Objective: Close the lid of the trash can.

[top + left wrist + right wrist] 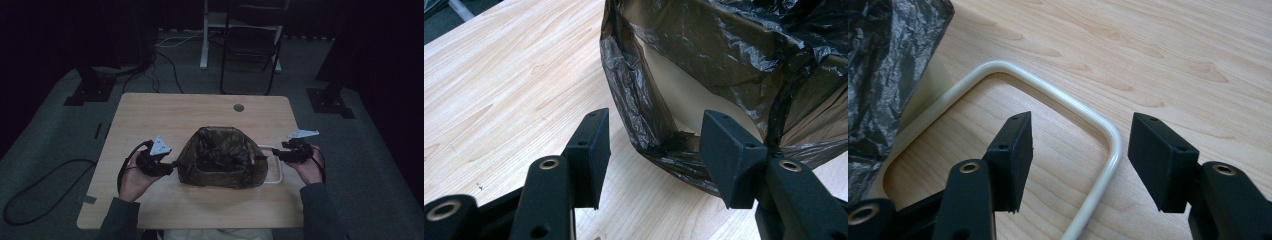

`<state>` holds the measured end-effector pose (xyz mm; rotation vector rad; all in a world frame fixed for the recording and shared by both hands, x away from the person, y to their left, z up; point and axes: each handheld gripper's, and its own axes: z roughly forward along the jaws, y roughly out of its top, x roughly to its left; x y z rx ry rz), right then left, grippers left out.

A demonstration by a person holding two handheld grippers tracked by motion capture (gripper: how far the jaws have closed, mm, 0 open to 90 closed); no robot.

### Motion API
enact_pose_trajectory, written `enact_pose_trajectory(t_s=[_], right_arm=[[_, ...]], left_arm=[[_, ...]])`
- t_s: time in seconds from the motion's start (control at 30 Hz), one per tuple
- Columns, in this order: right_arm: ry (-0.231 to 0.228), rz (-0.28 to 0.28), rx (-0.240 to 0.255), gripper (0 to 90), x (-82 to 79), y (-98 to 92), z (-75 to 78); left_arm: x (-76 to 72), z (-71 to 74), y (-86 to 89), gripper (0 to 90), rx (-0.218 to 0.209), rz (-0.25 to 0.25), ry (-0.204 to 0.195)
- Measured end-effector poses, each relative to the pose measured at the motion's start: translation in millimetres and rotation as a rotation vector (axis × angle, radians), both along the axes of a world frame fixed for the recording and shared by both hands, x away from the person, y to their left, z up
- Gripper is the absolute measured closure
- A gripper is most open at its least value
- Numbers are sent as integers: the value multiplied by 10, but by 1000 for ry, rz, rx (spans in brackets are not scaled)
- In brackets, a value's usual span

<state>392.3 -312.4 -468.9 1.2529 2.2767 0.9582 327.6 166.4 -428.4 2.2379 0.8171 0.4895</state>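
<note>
A cream bin [689,95] lined with a crinkled black plastic bag [220,157] stands in the middle of the wooden table [150,115]. My left gripper [172,164] is at the bag's left side. In the left gripper view its jaws [655,120] are open and straddle the near corner of the bag [724,45] without pressing on it. My right gripper [274,154] is at the bin's right side, open. In the right gripper view it [1082,119] hovers over a white looped handle [1048,92] that lies flat on the table beside the bag [888,60].
The white handle [277,170] sticks out from the bin's right side toward the table's right edge. A round hole [238,107] sits near the table's far edge. A dark chair [250,47] and cables [165,60] are on the floor beyond.
</note>
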Motion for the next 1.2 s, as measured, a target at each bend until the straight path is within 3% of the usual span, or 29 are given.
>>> enact_pose_trajectory(t_s=[1.2], right_arm=[[50,-32,-5,425,125,-85,-160]], left_arm=[[6,-29,-19,463,8,-5,8]])
